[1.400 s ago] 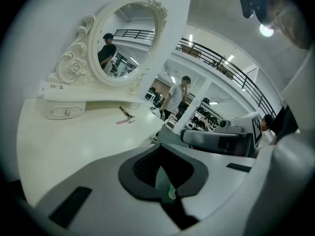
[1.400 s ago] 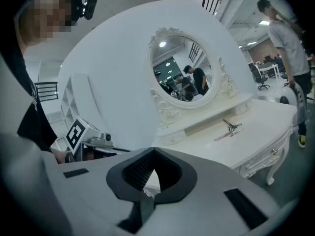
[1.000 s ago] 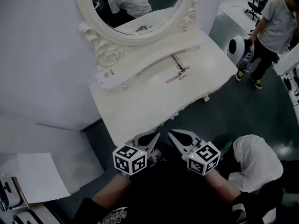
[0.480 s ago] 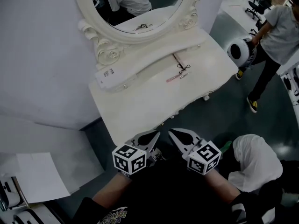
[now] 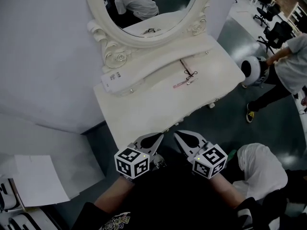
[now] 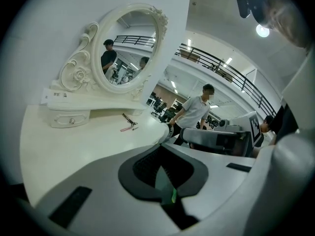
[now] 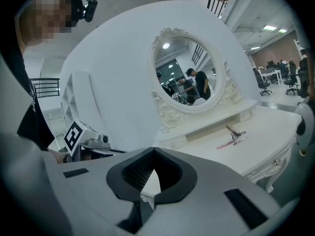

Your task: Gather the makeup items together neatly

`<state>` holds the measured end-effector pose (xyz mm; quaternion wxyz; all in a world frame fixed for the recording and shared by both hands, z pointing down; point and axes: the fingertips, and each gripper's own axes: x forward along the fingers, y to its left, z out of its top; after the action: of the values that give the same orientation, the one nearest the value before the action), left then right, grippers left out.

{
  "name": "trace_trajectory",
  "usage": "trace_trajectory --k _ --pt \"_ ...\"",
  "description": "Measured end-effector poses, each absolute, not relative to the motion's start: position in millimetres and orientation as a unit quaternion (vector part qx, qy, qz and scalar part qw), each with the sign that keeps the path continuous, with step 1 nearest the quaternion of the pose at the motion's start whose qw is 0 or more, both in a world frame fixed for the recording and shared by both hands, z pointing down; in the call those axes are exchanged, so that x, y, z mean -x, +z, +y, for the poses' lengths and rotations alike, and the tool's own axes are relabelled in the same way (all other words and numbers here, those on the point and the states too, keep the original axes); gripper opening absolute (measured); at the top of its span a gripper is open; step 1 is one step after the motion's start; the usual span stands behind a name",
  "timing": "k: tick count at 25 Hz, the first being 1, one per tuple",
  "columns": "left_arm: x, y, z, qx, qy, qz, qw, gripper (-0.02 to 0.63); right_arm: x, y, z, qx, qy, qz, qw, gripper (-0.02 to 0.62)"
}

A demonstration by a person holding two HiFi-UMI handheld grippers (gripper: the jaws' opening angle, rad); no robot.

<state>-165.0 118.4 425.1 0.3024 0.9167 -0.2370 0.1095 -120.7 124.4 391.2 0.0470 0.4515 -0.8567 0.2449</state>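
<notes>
My left gripper (image 5: 159,137) and right gripper (image 5: 176,134) hover at the surface's (image 5: 144,110) near edge exactly as a second ago, jaws pressed together on nothing, the makeup items (image 5: 182,84) lying well ahead below the mirror (image 5: 153,6), gathering not begun.

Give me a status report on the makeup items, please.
Left claw, right claw shut, empty, at table's near edge. Makeup items close together, far side. Nothing between.

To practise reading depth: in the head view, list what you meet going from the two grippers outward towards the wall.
left gripper and right gripper, side by side → dressing table, bare top → pink stick → dark metal tool → oval mirror
</notes>
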Motion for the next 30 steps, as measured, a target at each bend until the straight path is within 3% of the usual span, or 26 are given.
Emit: trace_trajectory --k 10,30 --pt "156.1 428.7 91.9 -0.903 0.1 -0.28 0.309 0.008 99.1 394.6 98.1 -0.43 0.248 -0.867 0.051 0.029" --pt "60.5 447.0 15.7 -0.87 0.096 -0.353 0.331 0.008 -19.5 423.7 0.0 -0.379 0.24 -0.886 0.118 0.029"
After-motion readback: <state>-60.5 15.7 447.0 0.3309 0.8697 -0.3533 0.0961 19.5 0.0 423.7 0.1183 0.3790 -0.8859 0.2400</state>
